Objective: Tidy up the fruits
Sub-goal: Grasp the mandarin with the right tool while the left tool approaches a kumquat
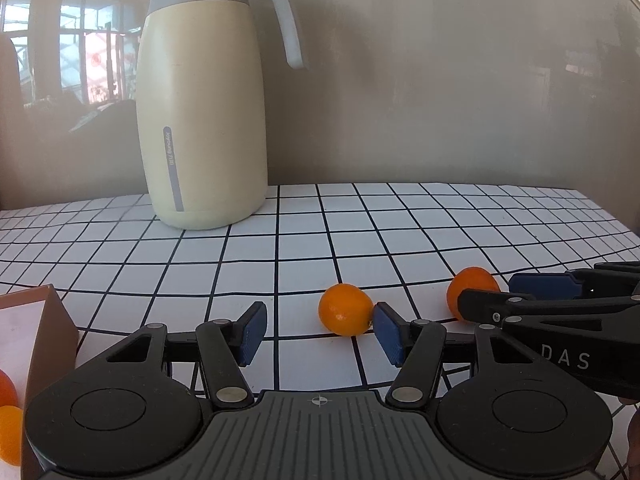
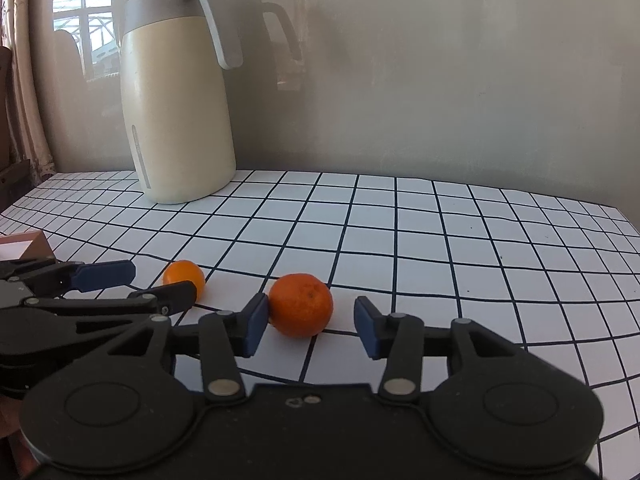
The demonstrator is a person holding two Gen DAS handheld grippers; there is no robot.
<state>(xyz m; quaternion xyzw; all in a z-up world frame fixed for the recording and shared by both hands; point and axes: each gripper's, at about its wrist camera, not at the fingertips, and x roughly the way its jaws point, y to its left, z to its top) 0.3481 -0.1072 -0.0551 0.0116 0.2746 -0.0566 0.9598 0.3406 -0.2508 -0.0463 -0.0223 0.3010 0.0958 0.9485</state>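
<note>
Standing behind oranges (image 2: 300, 311), jug (image 2: 176, 96), box (image 1: 44, 344)

Two small orange mandarins are seen resting near each other on the gridded table: a lighter mandarin (image 1: 345, 309) and a darker mandarin (image 2: 301, 311).

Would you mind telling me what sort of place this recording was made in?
Probably a home dining or kitchen table: a cream thermal jug stands on a grid-patterned tablecloth against a plain wall, with small oranges lying loose.
</note>
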